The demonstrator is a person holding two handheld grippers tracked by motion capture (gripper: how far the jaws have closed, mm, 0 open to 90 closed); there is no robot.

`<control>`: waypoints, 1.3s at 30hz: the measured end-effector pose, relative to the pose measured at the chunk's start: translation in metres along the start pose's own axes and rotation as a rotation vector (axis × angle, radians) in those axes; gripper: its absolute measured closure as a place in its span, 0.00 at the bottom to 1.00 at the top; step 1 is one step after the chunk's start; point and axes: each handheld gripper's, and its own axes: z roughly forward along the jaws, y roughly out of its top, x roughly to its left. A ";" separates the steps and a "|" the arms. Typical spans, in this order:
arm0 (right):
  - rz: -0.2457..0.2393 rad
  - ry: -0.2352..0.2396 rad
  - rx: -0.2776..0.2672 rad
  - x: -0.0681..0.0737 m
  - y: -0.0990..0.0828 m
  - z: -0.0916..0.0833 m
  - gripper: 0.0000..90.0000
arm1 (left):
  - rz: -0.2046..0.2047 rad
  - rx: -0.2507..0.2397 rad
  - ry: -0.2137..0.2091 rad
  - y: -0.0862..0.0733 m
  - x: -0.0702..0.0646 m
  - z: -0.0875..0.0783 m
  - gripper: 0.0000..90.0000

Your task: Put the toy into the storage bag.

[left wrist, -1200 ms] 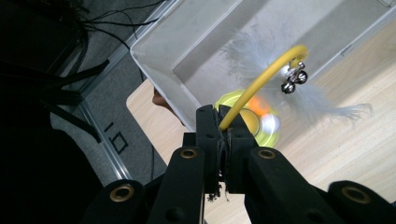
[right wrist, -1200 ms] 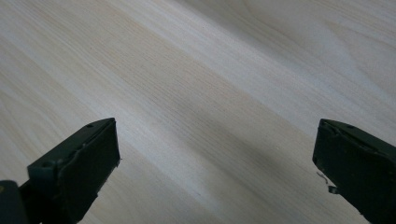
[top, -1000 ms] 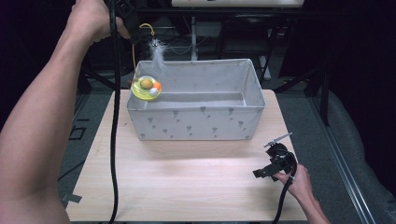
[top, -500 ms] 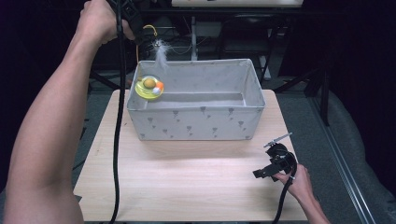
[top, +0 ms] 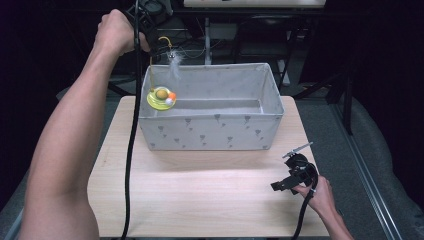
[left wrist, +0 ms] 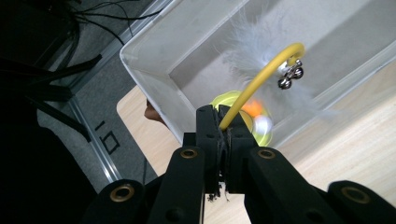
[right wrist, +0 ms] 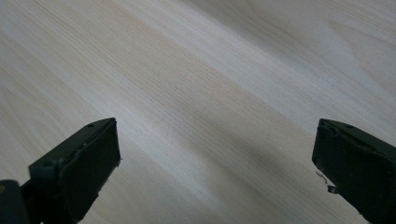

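Left gripper [left wrist: 223,140] jaws clamped on yellow wand [left wrist: 261,74] of cat toy; feather [left wrist: 261,44] and bells [left wrist: 290,77] dangle beyond jaws, over far-left corner of grey fabric bin [top: 210,132]. Toy's yellow disc [top: 161,98] hangs at bin's left rim, judged not yet set down; lowering and release remain. Left arm stretched forward, hand raised above bin. Right gripper [top: 295,175] rests on counter [top: 200,200], jaws wide apart, nothing between.

table [top: 200,200]: light wood | floor [top: 380,150]: grey
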 end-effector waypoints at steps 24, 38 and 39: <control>-0.015 0.011 0.008 -0.001 0.001 0.000 0.01 | -0.021 0.051 -0.072 -0.012 0.003 0.046 0.98; 0.002 0.018 -0.008 0.000 0.000 0.000 0.01 | -0.031 0.095 -0.111 -0.026 0.004 0.073 0.98; -0.004 0.010 -0.003 0.000 0.000 0.000 0.01 | -0.029 0.098 -0.110 -0.027 0.004 0.075 0.98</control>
